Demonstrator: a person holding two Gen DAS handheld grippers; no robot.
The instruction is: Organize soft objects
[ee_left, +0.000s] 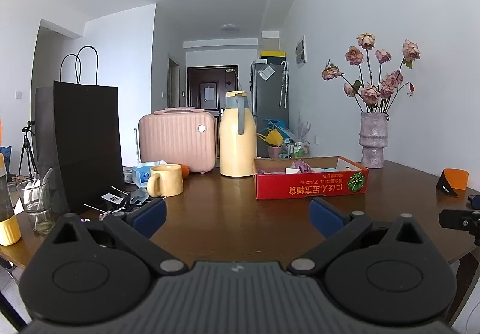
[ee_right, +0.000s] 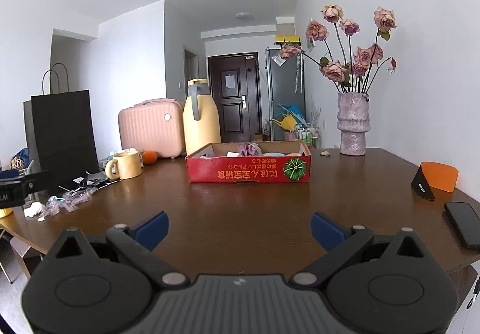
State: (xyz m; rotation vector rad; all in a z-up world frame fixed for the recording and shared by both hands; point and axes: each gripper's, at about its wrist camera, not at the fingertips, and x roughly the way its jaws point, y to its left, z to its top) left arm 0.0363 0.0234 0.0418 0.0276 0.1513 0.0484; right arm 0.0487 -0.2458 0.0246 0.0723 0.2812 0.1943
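While both tongs, left [ee_left: 237, 214] and right [ee_right: 239, 227], hang released over tabletop [ee_right: 240, 202], purple fabric bundle [ee_right: 249, 149] sits mid-frame in red cardboard box [ee_right: 249, 170]: likely light, limp; pinch bunched top fold.

Both low, facing shared box [ee_left: 310, 185]

Box [ee_right: 248, 167] sitting mid-tabletop [ee_right: 240, 208] at 12 o'clock; jug [ee_right: 201, 118] standing behind it at 11; mug [ee_right: 126, 165] lying at 10; vase [ee_right: 353, 124] standing at 2.
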